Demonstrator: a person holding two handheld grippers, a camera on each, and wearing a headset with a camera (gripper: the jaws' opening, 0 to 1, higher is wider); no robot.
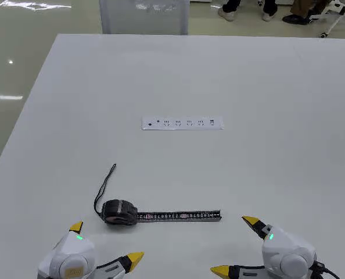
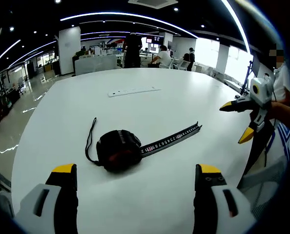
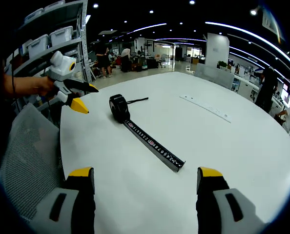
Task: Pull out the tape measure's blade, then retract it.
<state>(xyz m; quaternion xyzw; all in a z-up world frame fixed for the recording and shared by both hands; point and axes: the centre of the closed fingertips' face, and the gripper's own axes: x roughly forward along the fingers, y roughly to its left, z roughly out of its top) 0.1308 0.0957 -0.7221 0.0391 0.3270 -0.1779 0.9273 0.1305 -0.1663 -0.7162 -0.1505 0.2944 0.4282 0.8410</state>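
Both tools hover at the worktop's (image 1: pixel 277 145) near edge in the head view: left gripper (image 1: pixel 105 240) and right gripper (image 1: pixel 236 245), jaws spread and empty. Just beyond lies the tape measure (image 1: pixel 119 211), its blade (image 1: pixel 178 216) partly out.

In the left gripper view, the hard, likely weighty case (image 2: pixel 118 148) sits ahead, best pinched by its sides.

In the right gripper view, the thin, springy blade's tip is nearest, with bare surface all around.

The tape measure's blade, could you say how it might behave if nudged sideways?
The blade is thin and lies flat, so it would probably flex or swing. Its case looks compact and dense, likely staying put.
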